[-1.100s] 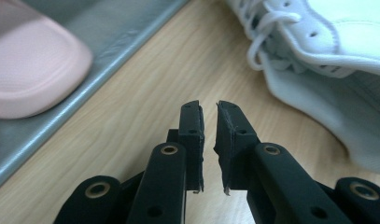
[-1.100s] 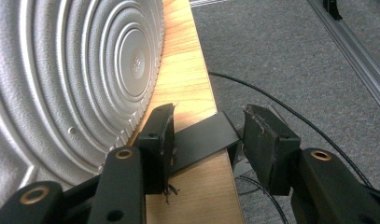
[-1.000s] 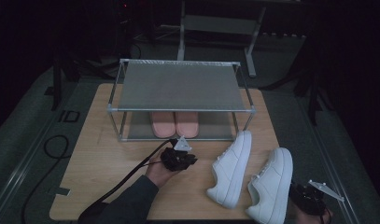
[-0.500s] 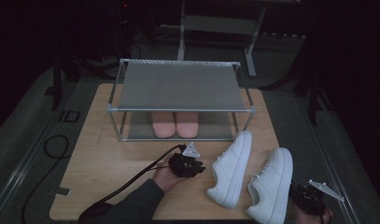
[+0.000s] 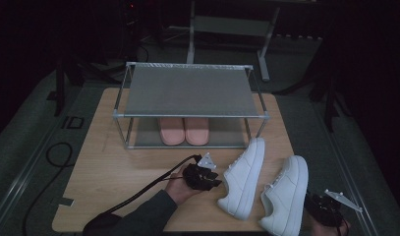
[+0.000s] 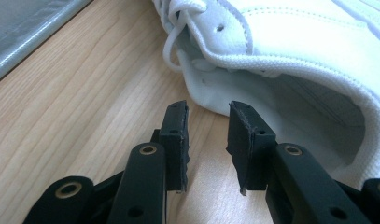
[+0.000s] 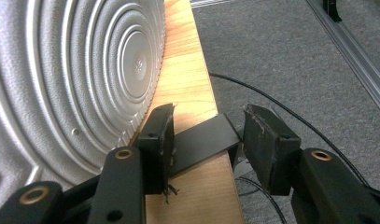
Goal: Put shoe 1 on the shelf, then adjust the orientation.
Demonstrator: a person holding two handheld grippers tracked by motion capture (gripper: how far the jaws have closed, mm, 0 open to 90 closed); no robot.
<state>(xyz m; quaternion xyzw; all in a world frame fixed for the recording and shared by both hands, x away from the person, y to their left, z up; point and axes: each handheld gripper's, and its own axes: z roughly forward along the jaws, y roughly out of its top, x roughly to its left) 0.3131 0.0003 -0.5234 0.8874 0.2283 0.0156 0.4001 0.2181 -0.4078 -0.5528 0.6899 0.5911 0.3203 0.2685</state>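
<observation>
Two white sneakers lie on the wooden table (image 5: 119, 167), one on the left (image 5: 244, 179) and one on the right (image 5: 286, 196). My left gripper (image 5: 216, 181) is beside the left sneaker's heel end. Its jaws have just been opening, and in the left gripper view the left gripper (image 6: 207, 112) stands open with nothing between its pads, the sneaker's collar (image 6: 295, 56) just ahead. My right gripper (image 5: 316, 202) is at the table's near right corner by the right sneaker's heel. In the right gripper view the right gripper (image 7: 210, 114) is open and empty, with the grey ribbed sole (image 7: 61, 84) close on its left.
A metal two-shelf rack (image 5: 187, 116) stands at the back of the table with a pair of pink slippers (image 5: 184, 130) on its lower shelf. A cable (image 5: 138, 194) trails from the left gripper. Grey carpet (image 7: 295, 60) lies beyond the table's right edge.
My left gripper has moved right and nearer, up to the left sneaker, and its jaws have spread apart. The right gripper and both sneakers have stayed where they were.
</observation>
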